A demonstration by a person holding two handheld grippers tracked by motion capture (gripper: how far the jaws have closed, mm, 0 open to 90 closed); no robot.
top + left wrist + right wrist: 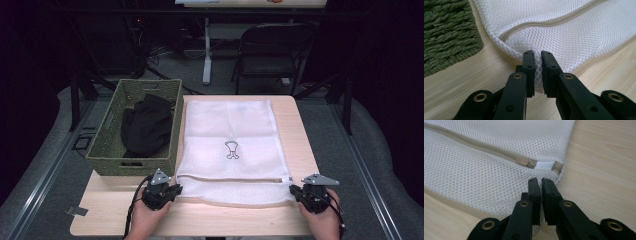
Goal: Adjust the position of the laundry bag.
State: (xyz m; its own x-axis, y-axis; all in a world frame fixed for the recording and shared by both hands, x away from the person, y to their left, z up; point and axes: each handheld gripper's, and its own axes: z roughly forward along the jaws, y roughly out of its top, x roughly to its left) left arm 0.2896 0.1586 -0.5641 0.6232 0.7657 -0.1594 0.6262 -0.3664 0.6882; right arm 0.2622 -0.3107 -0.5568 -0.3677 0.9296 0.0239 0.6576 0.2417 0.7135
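Observation:
A white mesh laundry bag lies flat on the wooden table, its beige zipper running along the near side. My left gripper pinches the bag's near left corner; in the left gripper view the mesh is squeezed between the two black jaws. My right gripper pinches the near right corner, just below the zipper pull and its white tab. A green woven basket with a black garment inside stands left of the bag.
The basket wall sits close to the left gripper. Bare tabletop runs along the near edge between the hands. A folding chair and a desk leg stand beyond the table's far edge.

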